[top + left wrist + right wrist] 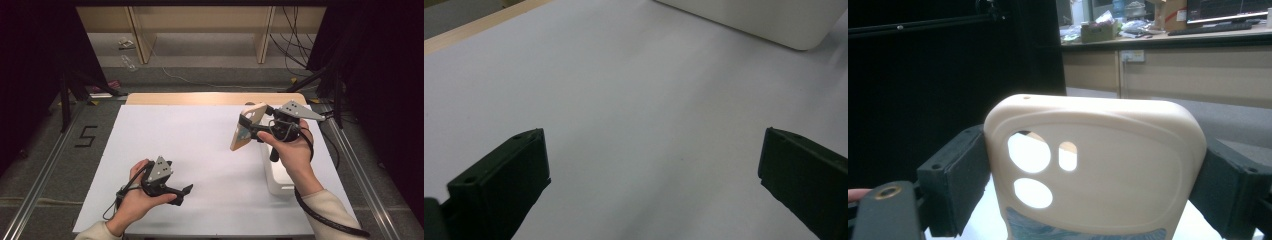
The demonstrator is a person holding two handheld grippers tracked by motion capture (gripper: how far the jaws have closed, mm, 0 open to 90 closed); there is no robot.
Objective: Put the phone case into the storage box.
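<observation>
A cream phone case (248, 127) with camera cut-outs hangs in the air over the right half of the white table sheet (200, 150), tilted on edge. My right gripper (250, 125) is shut on the phone case, its two black jaws pressing the case's long sides. In the right gripper view the phone case (1098, 170) stands between both pads, back towards the camera. My left gripper (184, 194) rests low near the table's front left, open. In the left gripper view its fingertips (526, 165) stand wide apart over bare sheet, nothing between them.
A white box (277, 175) sits on the sheet under my right hand; its rounded corner (774, 25) shows in the left gripper view. The table's wooden back edge (215, 98) lies beyond the sheet. Black stands and cables are on the floor around.
</observation>
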